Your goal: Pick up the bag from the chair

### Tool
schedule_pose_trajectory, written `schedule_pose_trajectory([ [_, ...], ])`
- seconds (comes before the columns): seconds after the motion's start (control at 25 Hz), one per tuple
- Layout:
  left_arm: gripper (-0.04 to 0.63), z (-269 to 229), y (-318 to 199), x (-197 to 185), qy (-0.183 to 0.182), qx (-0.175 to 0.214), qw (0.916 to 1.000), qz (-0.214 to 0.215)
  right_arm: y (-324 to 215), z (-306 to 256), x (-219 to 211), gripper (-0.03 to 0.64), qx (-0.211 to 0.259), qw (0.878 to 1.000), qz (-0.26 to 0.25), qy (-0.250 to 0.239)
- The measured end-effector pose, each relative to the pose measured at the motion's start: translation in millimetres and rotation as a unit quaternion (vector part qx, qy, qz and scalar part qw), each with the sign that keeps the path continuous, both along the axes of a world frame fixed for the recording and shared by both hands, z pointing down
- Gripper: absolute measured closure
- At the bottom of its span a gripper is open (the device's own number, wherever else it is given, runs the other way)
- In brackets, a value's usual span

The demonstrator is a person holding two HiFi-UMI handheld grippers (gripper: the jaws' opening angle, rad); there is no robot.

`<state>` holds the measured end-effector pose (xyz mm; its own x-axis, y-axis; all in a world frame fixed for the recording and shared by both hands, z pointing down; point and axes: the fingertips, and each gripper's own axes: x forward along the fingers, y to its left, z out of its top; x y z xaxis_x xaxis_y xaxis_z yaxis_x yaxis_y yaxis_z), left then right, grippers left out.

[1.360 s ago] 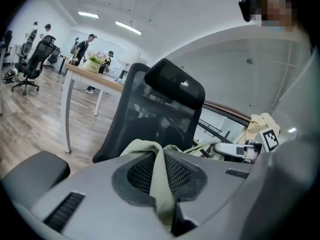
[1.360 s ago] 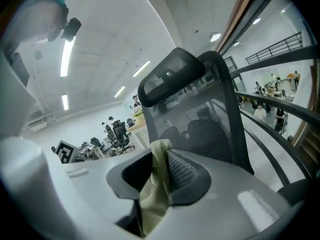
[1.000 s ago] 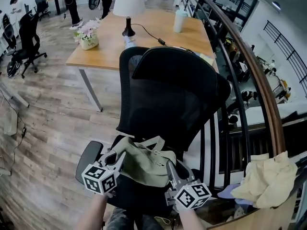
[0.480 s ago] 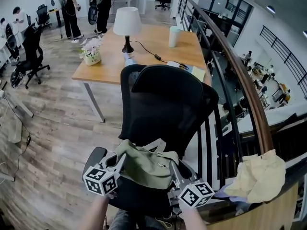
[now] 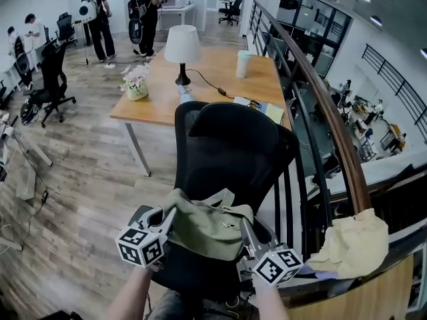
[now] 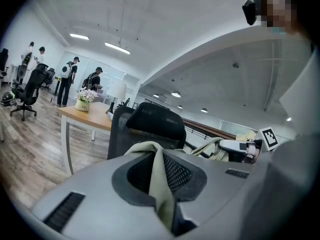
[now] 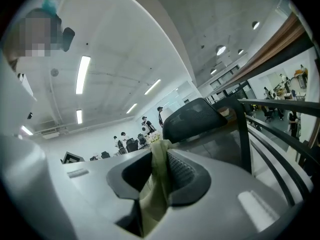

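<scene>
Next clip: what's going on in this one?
A person is holding an olive green bag with a tool in each hand, in front of a black office chair. The left tool is shut on fabric at the bag's left end, and the right tool is shut on its right end. The bag hangs between them and looks clear of the chair seat, so the pickup seems done or nearly so.

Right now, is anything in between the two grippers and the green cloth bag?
No, nothing is in the way. The left gripper and the right gripper each pinch a fold of the soft olive-green fabric bag, one at each end. The black mesh office chair stands behind the bag, not between it and the grippers.
</scene>
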<state>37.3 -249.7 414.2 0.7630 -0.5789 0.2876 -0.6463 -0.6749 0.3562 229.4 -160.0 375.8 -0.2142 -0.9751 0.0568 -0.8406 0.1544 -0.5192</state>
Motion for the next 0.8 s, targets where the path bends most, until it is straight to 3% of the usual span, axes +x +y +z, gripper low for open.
schedule_pose_trajectory([
  [0.8, 0.572, -75, -11, -17, -0.002, 0.055, 0.9984, -0.016, -12, -77, -13, 0.526, 0.055, 0.998, -0.013, 0.003],
])
